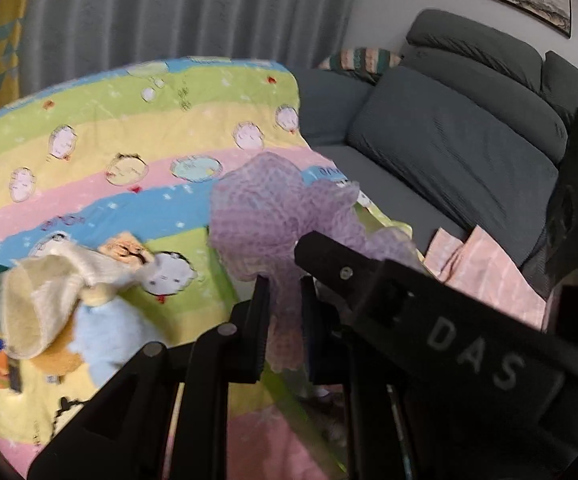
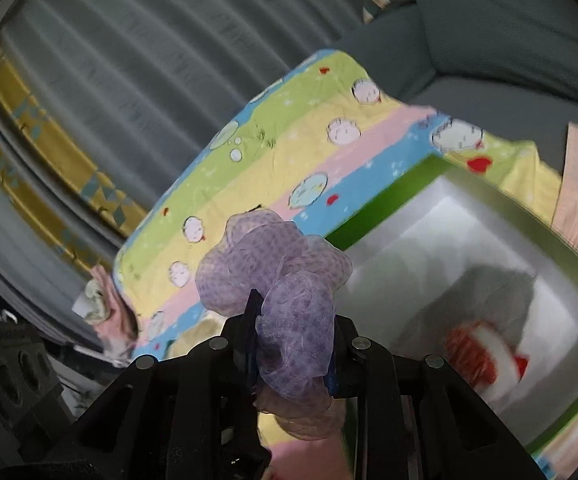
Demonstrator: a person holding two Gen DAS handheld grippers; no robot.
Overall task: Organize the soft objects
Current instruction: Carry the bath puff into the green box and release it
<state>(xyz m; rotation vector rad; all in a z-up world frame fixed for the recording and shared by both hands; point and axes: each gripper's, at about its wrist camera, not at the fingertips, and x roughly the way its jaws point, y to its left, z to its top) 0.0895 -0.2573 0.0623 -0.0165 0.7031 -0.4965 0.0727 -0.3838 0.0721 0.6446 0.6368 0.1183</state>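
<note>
A crumpled purple mesh cloth point(image 1: 273, 208) hangs in the air above a striped cartoon quilt point(image 1: 129, 152). My left gripper point(image 1: 285, 304) is shut on the cloth's lower tail. In the right wrist view the same purple cloth point(image 2: 273, 268) bunches up between the fingers of my right gripper point(image 2: 293, 320), which is shut on it. The right gripper's black arm point(image 1: 429, 320) crosses in from the right, close beside the left fingers. A green box with a white inside point(image 2: 369, 216) stands open on the quilt to the right, with a red-and-white soft item point(image 2: 485, 356) in it.
A cream towel point(image 1: 37, 300), a pale blue soft item point(image 1: 113, 344) and an orange plush piece point(image 1: 61, 360) lie on the quilt's left. A pink striped cloth point(image 1: 489, 272) rests on the grey sofa point(image 1: 449, 144). Grey curtains point(image 1: 169, 12) hang behind.
</note>
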